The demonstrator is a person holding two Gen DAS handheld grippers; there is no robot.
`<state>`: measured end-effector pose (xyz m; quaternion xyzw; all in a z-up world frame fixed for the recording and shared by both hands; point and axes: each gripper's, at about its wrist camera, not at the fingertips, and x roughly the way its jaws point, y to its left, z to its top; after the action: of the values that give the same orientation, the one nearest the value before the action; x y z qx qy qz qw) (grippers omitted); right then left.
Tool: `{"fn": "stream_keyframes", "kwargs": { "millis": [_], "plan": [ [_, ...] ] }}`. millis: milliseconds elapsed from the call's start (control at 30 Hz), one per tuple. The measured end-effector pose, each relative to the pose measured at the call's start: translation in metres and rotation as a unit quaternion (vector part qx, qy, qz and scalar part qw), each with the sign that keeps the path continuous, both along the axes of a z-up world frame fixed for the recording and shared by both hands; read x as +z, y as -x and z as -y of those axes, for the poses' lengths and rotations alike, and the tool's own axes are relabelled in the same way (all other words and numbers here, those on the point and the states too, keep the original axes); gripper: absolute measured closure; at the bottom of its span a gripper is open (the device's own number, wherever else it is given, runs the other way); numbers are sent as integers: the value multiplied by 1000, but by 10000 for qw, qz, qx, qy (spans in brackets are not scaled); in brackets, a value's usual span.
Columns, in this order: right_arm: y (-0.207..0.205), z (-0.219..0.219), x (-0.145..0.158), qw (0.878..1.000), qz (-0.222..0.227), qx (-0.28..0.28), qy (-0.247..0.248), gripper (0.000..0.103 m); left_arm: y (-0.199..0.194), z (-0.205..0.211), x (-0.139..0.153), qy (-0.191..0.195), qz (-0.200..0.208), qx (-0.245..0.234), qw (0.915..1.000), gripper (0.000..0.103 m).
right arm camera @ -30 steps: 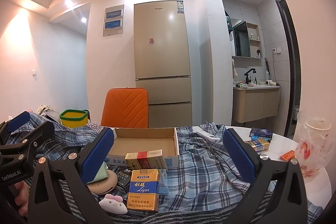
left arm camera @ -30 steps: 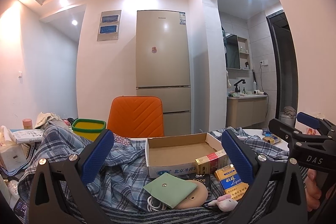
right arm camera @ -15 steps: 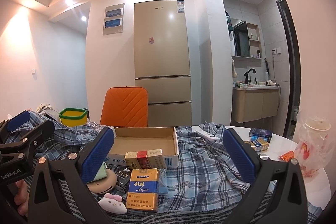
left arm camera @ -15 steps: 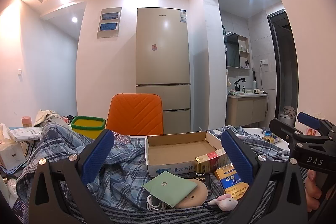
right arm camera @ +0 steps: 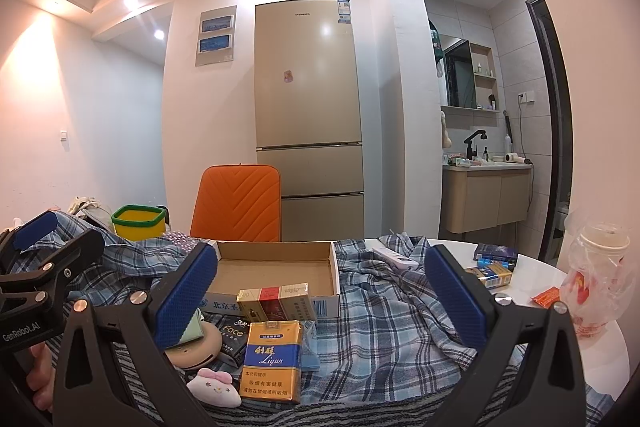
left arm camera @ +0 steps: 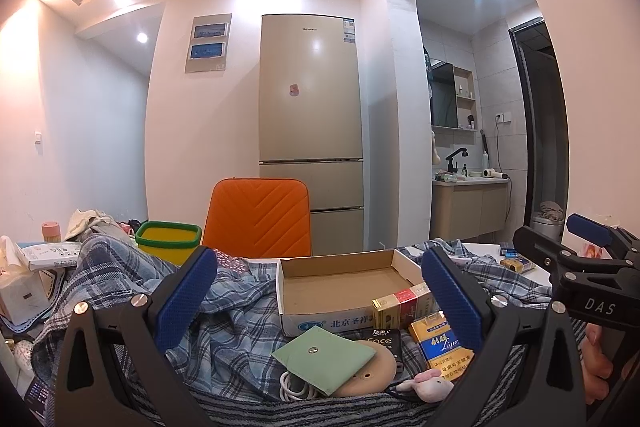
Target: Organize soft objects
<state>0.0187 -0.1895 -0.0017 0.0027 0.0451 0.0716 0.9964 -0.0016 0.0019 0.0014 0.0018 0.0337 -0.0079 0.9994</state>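
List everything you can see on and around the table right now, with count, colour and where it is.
cardboard box: one, brown inside, open and empty, centre of table
plaid cloth: one, blue and white, spread over table
red and gold pack: one, against the box's front wall
yellow and blue pack: one, flat in front of the box
black packet: one, left of the yellow pack
green pouch: one, pale green, lying on a tan round item
plush toy: one, white and pink, near front edge
orange chair: one, behind table
yellow bin: one, green rim, back left
fridge: one, gold, against the wall
left gripper: open, empty
right gripper: open, empty
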Motion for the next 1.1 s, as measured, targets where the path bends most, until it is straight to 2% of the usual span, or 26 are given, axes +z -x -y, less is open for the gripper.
{"fn": "stream_keyframes", "kwargs": {
  "millis": [1100],
  "plan": [
    [-1,0,0,10000,11,-3,6,0,-1,1,-1,-20,-3,0,10000,0]
  ]
}}
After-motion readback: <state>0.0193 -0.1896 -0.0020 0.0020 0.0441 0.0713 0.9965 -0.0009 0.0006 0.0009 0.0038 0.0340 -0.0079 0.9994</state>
